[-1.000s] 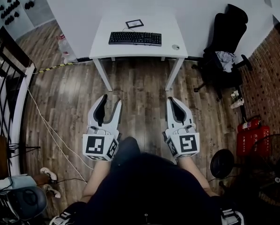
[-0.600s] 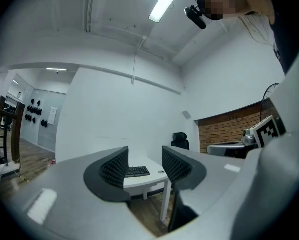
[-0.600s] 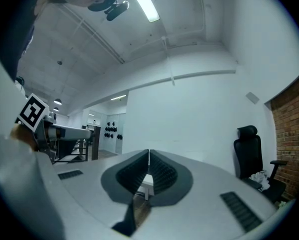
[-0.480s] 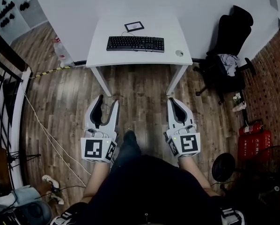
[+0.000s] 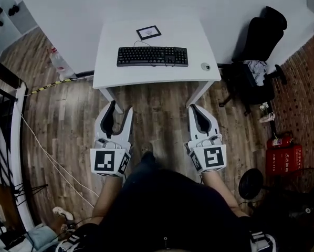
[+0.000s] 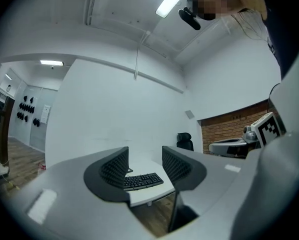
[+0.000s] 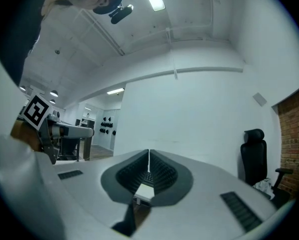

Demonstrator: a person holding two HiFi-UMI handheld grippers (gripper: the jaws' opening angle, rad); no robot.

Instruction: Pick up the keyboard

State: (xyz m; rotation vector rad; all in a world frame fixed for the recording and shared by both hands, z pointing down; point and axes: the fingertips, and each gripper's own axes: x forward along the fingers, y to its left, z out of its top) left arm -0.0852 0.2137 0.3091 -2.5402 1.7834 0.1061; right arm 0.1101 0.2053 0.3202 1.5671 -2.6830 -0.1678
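Observation:
A black keyboard (image 5: 152,56) lies across the middle of a white table (image 5: 157,76) by the wall. Both grippers are held level over the wooden floor, short of the table's front edge. My left gripper (image 5: 121,108) is open with nothing between its fingers. In the left gripper view the keyboard (image 6: 142,181) shows through the gap of the left gripper (image 6: 145,161), still far off. My right gripper (image 5: 197,108) is shut and empty. In the right gripper view the right gripper (image 7: 149,160) hides all but a corner of the table (image 7: 144,193).
A small framed tablet (image 5: 148,32) sits behind the keyboard, and a small round object (image 5: 205,66) lies to its right. A black office chair (image 5: 259,43) stands right of the table. Red fire extinguishers (image 5: 283,152) and a fan (image 5: 251,185) are at right. A cable (image 5: 46,151) runs over the floor at left.
Both grippers have come forward toward the table, which now sits lower and larger in the head view. The jaws of both look the same as before.

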